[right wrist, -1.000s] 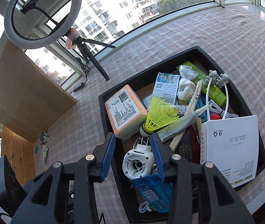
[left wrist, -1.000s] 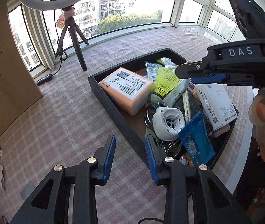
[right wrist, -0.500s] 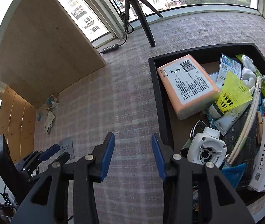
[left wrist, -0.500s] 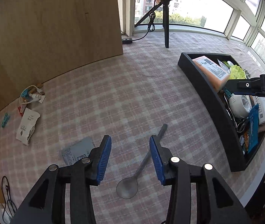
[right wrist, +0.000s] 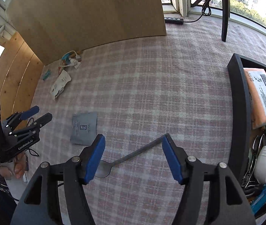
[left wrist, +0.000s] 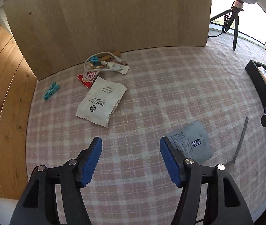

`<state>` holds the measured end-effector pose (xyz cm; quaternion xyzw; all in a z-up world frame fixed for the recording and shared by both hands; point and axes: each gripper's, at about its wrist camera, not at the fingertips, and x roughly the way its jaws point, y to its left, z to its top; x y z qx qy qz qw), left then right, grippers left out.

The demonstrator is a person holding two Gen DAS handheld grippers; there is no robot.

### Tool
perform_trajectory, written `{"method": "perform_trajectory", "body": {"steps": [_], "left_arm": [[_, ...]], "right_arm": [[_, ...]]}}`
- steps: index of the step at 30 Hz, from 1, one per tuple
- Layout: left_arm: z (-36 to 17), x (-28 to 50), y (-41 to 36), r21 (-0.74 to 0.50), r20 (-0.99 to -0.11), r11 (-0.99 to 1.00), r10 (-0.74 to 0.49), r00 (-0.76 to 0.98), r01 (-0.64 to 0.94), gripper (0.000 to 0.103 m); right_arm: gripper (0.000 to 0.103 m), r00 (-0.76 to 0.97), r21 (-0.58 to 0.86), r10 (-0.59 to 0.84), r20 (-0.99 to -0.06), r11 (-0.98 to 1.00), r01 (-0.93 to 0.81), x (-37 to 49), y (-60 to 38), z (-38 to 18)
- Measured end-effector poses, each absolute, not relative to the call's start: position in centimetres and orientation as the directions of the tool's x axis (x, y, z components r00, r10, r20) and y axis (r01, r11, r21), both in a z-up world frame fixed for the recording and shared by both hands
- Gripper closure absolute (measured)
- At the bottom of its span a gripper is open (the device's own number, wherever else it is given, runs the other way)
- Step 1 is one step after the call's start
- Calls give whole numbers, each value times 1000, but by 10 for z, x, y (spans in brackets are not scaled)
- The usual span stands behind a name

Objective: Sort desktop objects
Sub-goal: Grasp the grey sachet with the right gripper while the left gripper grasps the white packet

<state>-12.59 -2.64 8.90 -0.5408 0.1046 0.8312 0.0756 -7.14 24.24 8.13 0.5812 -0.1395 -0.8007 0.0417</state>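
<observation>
Left tongs [left wrist: 131, 159] and right tongs [right wrist: 133, 157], both spread wide and holding nothing, above the checked bench [right wrist: 151, 86]. A spoon [right wrist: 131, 155] lies between the right tongs' fingers; a grey sachet [left wrist: 192, 143] just beyond the left tongs' right finger; a white packet [left wrist: 101, 101] farther ahead; the black tray [right wrist: 238, 116] far right.

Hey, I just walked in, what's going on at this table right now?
A person is sorting desktop clutter with a handheld claw in each hand. Both are open and empty. The right claw hovers over a metal spoon lying on the checked cloth, near a grey packet. The left claw hovers over bare cloth beside that packet. A white sachet, a teal clip and a cable pile lie by the wooden board. The black tray is crowded with items.
</observation>
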Motion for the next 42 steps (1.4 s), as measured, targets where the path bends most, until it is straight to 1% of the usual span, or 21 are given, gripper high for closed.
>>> {"method": "perform_trajectory", "body": {"steps": [5,10,12,22,25,27,29,32,37,42], "left_arm": [[76,-145,-51,109,-922,-966,-10,-388,-233,39],[69,-164,-62,89,-924,-964,14,-382,-250,35],[66,-173,-62,88,-926,-959,21,-378,-268,31],[45,-209,-64,100,-939,-950,9,-344,-296,30],[39,-216,-63,95,-943,-947,13,-332,-307,30],[34,-221,-64,84,-947,-948,20,-320,-306,28],[29,-226,-65,64,-952,-950,33,-304,-305,27],[22,-230,-68,39,-956,-955,50,-289,-294,23],[20,-229,-73,-8,-950,-960,95,-298,-281,24],[19,-225,-71,-7,-943,-960,98,-317,-279,26]], "right_arm": [[40,-281,263,-233,-931,-962,-74,-86,203,67],[40,-248,238,-215,-945,-969,-65,-98,167,51],[40,-231,224,-206,-951,-973,-54,-103,154,43],[40,-138,151,-143,-980,-987,-48,-122,115,10],[34,-146,146,-137,-980,-988,-56,-126,113,9],[32,-142,138,-129,-981,-989,-56,-129,110,9],[31,-140,134,-126,-982,-990,-52,-132,107,9],[31,-136,144,-137,-981,-988,-49,-137,101,10],[31,-117,179,-168,-979,-980,-89,-148,97,11],[24,-74,102,-95,-993,-991,-83,-163,80,8]]}}
